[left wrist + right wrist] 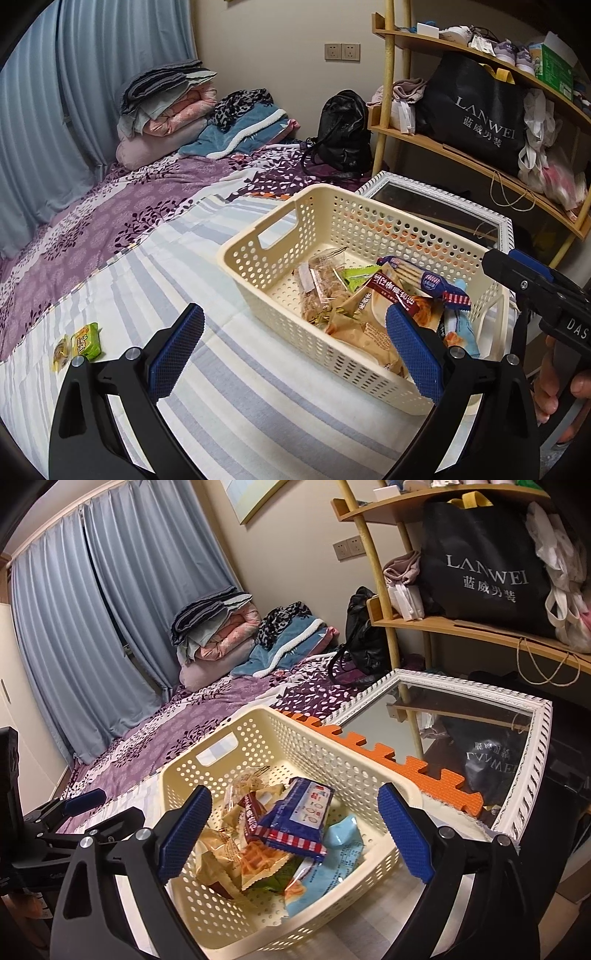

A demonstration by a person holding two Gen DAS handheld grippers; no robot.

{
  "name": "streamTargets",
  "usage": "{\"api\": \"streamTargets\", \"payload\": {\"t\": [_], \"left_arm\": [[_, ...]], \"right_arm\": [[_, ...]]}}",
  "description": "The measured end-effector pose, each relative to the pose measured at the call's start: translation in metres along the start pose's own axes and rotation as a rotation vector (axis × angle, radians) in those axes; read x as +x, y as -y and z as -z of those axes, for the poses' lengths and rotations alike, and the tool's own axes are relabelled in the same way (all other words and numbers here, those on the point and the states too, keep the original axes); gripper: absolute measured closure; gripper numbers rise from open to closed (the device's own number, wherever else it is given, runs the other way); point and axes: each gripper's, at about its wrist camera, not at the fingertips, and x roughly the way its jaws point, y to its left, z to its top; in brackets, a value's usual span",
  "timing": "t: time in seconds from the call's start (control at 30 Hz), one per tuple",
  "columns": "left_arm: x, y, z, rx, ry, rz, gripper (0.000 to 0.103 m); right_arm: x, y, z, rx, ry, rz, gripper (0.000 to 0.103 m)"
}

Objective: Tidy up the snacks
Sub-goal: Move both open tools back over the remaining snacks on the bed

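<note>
A cream perforated basket (325, 218) stands on the striped bed sheet and holds several snack packets, among them a blue cracker pack (424, 278). The basket (266, 727) and the blue pack (306, 812) also show in the right wrist view. A small green snack packet (86, 341) and a yellow one (61, 354) lie on the sheet at the left. My left gripper (295, 350) is open and empty, just before the basket's near wall. My right gripper (293, 829) is open and empty above the basket; it also shows in the left wrist view (535, 284).
A white-framed mirror (524, 701) lies right of the basket, with an orange foam mat (384, 753) between them. A wooden shelf (480, 162) with a black bag stands behind. A black backpack (343, 133) and folded bedding (170, 107) lie at the bed's far end.
</note>
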Motion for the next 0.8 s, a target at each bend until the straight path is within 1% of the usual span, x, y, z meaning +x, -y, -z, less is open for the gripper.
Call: {"api": "streamTargets", "payload": {"t": [0.1,0.23,0.4,0.8], "left_arm": [[-0.001,-0.006,0.003,-0.020,-0.005,-0.009,0.003],[-0.003,-0.018,0.009,-0.050,-0.010,-0.016,0.003],[-0.005,-0.034,0.018,-0.089,-0.026,-0.037,0.003],[-0.017,-0.081,0.045,-0.199,-0.042,-0.096,0.003]], "right_arm": [[0.000,-0.004,0.001,-0.009,-0.002,-0.003,0.012],[0.000,-0.009,0.001,-0.012,-0.003,-0.002,0.006],[0.002,-0.016,0.002,-0.023,-0.011,-0.002,0.005],[0.003,-0.047,0.008,-0.077,-0.023,-0.037,0.005]]}}
